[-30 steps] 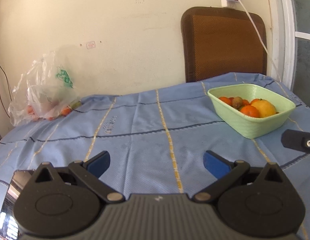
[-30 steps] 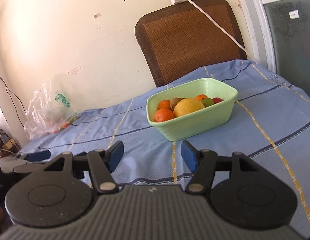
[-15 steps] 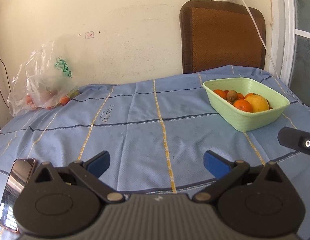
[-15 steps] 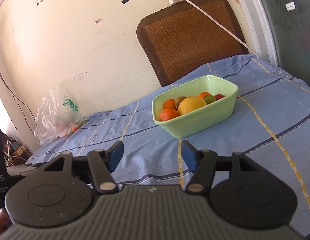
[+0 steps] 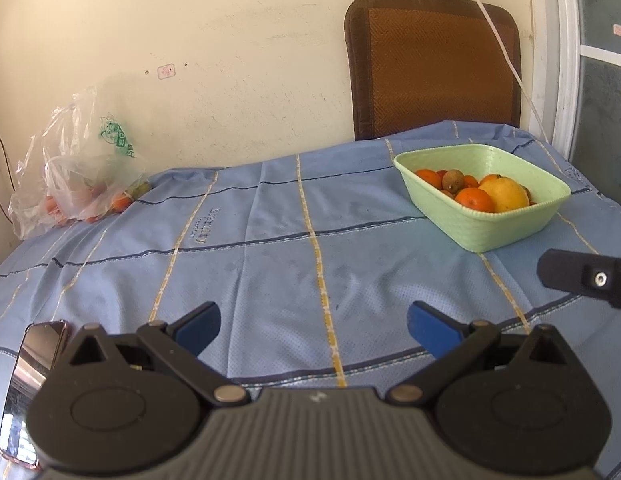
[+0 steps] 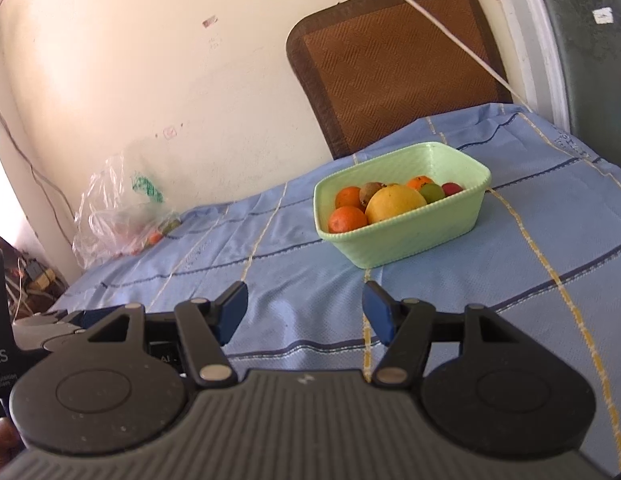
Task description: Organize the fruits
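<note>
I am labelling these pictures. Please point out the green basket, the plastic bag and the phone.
green basket (image 6: 406, 236): right wrist view, on its front wall.
plastic bag (image 5: 76, 172): left wrist view, on its crumpled middle.
phone (image 5: 34, 364): left wrist view, on its screen.

Home room: blue tablecloth (image 5: 270, 248), woven chair back (image 5: 434, 68), fruit basket (image 6: 402, 236), scuffed wall (image 5: 210, 40).

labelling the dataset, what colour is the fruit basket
Pale mint green basket, clearest in the right wrist view.
</note>
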Demonstrator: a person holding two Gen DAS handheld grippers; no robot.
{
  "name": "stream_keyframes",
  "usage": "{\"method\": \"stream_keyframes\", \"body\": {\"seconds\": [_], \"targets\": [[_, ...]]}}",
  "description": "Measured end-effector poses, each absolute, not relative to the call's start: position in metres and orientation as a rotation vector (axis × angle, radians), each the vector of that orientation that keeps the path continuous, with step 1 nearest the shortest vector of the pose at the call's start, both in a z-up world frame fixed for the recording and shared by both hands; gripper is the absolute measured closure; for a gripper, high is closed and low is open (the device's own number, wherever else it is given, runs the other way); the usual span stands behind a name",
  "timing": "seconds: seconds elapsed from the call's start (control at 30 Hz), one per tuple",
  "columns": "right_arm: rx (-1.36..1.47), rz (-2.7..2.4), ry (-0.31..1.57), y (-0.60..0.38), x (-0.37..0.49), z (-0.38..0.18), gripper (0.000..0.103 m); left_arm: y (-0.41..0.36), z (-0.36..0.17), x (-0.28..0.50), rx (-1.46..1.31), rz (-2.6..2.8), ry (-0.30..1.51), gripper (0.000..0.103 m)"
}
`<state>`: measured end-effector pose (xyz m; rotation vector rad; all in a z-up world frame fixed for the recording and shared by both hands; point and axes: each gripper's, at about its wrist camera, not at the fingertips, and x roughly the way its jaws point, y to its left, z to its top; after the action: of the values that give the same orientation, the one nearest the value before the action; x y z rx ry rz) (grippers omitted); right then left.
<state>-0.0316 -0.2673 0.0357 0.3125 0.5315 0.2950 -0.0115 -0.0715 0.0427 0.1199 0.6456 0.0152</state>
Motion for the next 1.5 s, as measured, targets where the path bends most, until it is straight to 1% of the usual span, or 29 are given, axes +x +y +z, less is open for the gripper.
{"method": "stream_keyframes", "body": {"seconds": [0.13,0.43,0.97,1.5], "targets": [[0.304,0.269,0.544,-0.28,-0.031,0.039,0.037,-0.07,0.043,-0.01,0.111,0.017,0.651,0.0],[0.421,0.24,0.516,-0.288,-0.036,0.029,0.037,-0.074,0.042,-0.009,0.117,-0.009,0.661,0.0],[0.381,0.238,0.494,-0.276,-0.039,0.037,0.037,-0.071,0.043,-0.013,0.093,-0.043,0.658,0.0],[0.378,0.235,0.494,-0.275,-0.041,0.035,0.037,-0.068,0.041,-0.009,0.075,-0.043,0.693,0.0]]}}
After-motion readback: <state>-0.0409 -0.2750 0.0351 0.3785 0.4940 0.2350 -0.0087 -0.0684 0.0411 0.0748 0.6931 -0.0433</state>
